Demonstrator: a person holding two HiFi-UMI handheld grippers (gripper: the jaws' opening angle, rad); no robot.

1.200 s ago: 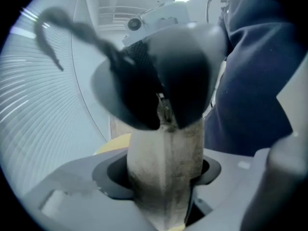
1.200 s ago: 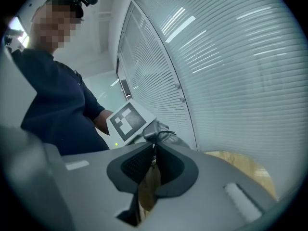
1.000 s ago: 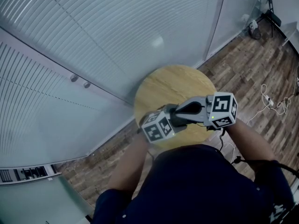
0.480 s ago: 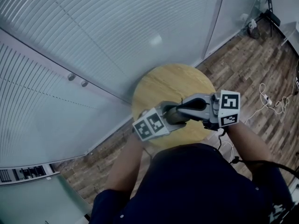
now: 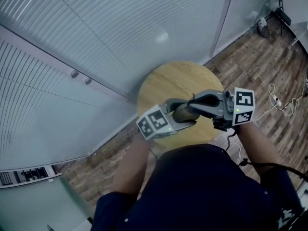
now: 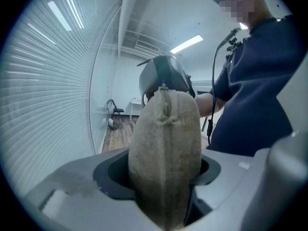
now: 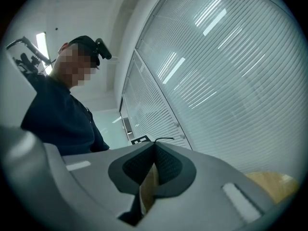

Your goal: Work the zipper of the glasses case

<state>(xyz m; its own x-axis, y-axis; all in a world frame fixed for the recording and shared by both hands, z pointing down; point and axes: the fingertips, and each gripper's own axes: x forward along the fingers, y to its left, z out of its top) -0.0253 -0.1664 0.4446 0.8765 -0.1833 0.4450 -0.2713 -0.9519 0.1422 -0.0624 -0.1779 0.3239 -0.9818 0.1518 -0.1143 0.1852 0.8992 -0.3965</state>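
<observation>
Left gripper [image 5: 179, 119] and right gripper [image 7: 155, 148] have lifted, left fingers [image 6: 110, 177] clamping the glasses case [image 6: 166, 148] (right fingers [image 7: 173, 170] shut).

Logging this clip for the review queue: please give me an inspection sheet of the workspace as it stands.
Surface: round wooden table, bare where visible.
Job's things: tan fabric glasses case, held over the table; zipper pull, likely the tan strip in the right jaws.
Clutter: nothing seen.
Grippers: left gripper clamped round the case; right gripper shut at the case's top end.
Cables: white cables on the floor; black cable by the person's right arm.
Surroundings: glass wall with blinds, wooden floor.
</observation>
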